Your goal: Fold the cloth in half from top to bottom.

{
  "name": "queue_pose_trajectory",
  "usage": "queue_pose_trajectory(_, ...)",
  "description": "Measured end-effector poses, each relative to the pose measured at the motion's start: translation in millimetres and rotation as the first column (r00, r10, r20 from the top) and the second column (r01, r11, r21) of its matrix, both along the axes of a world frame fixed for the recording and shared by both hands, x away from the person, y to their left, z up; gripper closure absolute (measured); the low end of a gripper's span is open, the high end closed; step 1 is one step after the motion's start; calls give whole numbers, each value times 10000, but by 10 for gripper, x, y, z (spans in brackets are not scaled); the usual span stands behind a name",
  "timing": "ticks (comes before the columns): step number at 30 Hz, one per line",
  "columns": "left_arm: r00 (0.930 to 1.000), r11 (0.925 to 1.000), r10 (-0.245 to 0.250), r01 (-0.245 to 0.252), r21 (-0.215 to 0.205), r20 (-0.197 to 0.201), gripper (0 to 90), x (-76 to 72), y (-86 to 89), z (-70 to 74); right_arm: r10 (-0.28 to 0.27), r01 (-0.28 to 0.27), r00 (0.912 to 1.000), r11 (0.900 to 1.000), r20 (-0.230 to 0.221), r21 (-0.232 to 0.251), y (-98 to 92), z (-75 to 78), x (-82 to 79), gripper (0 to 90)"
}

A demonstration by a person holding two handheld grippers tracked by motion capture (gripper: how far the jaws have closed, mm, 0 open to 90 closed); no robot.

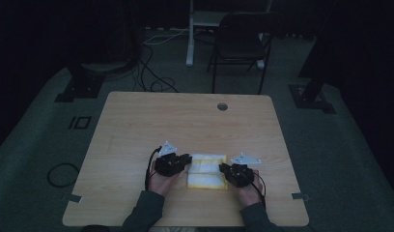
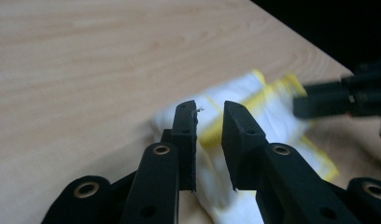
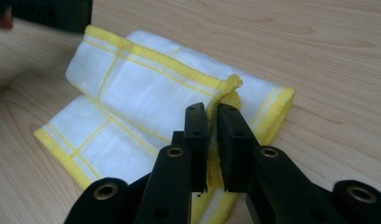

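Note:
A white cloth with yellow trim [image 1: 207, 170] lies folded on the wooden table [image 1: 185, 121] near its front edge. My left gripper [image 1: 185, 159] is at the cloth's left end. In the left gripper view its jaws [image 2: 209, 109] stand a little apart over the cloth [image 2: 235, 93], with nothing pinched between them. My right gripper [image 1: 225, 170] is at the cloth's right end. Seen in the right gripper view, its jaws [image 3: 213, 112] are shut on a raised yellow edge of the cloth [image 3: 146, 84]. The right gripper [image 2: 338, 98] also appears blurred across the cloth.
A round cable hole [image 1: 222, 106] sits near the table's far edge. A dark chair [image 1: 238, 38] and a white desk leg [image 1: 190, 34] stand beyond the table, with cables [image 1: 151, 72] on the floor. The room is dim.

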State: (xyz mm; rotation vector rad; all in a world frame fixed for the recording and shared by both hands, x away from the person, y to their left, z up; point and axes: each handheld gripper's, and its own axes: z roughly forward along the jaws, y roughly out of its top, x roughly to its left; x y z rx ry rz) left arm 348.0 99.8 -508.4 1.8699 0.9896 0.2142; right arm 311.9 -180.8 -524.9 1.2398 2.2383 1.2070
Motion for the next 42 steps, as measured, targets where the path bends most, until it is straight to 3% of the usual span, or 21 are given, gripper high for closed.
queue_pose_trajectory(5, 9999, 9997, 55, -52, 240, -142, 740, 170, -79, 4, 15, -15, 10000, 10000, 9, 30, -2, -2, -17, 826)
queue_pose_trajectory(10, 9995, 9981, -109, 128, 608, -306, 736, 204, -153, -61, 25, -25, 10000, 10000, 20, 60, -12, -2, -33, 818)
queue_pose_trajectory(22, 9973, 9957, -579, 610, 696, -458, 727, 74, -184, -116, 58, -58, 10000, 9998, 18, 180, -34, 21, -75, 771)
queue_pose_trajectory(42, 9961, 9936, -790, 818, 774, -390, 721, -129, -141, -184, -42, 38, 10000, 9994, 87, 351, -140, 62, -112, 735)
